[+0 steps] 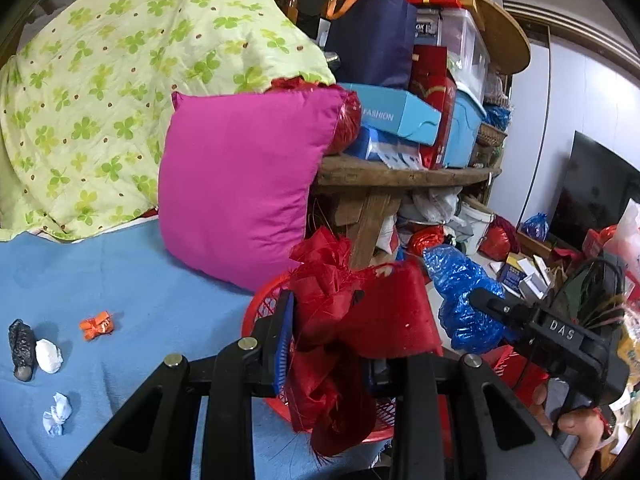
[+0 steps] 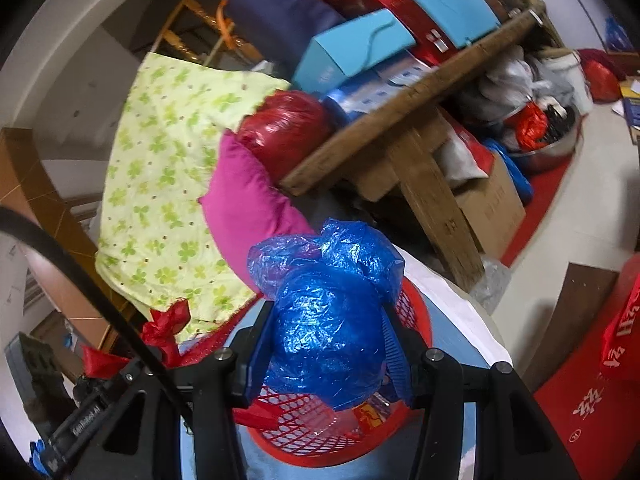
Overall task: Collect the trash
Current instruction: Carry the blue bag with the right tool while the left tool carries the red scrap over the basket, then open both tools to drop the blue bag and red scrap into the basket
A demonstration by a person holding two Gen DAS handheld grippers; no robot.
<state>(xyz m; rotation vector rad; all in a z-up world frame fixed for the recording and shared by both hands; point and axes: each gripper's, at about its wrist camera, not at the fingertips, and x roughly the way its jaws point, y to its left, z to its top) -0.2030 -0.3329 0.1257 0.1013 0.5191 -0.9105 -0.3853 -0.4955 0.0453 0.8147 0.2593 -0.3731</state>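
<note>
My left gripper [image 1: 328,344] is shut on a crumpled red fabric bag [image 1: 344,320] and holds it over a red mesh basket [image 1: 260,312] on the blue bed cover. My right gripper [image 2: 326,354] is shut on a crumpled blue plastic bag [image 2: 328,320] above the same basket [image 2: 304,432]; it also shows in the left wrist view [image 1: 464,300]. On the bed at the left lie an orange wrapper [image 1: 96,325], a black bundle [image 1: 22,350], a white paper ball [image 1: 48,356] and a white-blue wad [image 1: 58,414].
A magenta pillow [image 1: 240,184] leans behind the basket, with a green clover quilt [image 1: 100,92] to its left. A wooden table [image 1: 400,174] stacked with boxes stands behind. Bags and boxes litter the floor at right, near a dark TV [image 1: 592,196].
</note>
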